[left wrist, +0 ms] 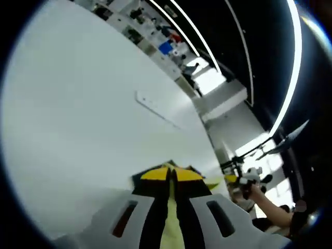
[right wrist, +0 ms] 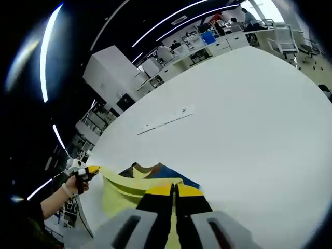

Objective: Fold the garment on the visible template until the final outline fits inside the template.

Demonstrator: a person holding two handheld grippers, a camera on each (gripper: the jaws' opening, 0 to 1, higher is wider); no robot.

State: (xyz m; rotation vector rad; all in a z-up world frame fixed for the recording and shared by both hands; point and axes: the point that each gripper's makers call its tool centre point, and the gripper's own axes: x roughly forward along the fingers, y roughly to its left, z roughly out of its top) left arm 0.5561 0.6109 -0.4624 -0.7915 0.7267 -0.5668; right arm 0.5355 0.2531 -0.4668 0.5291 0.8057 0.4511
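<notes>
place: lab or open office
surface: large white surface (right wrist: 244,119)
ceiling: dark, linear strip lights (right wrist: 171,21)
background: cluttered desks (right wrist: 207,46), chairs (right wrist: 282,39)

garment (right wrist: 129,189) partly behind hand-held gripper (right wrist: 174,192)

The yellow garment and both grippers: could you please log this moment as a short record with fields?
garment: yellow garment, lifted off the white table, with a blue layer behind it
left gripper: shut on yellow garment
right gripper: shut on yellow garment
other gripper in right gripper view: at left, held by a hand, pinching a garment corner
table mark: thin pale strip farther back
template: cannot tell
</notes>
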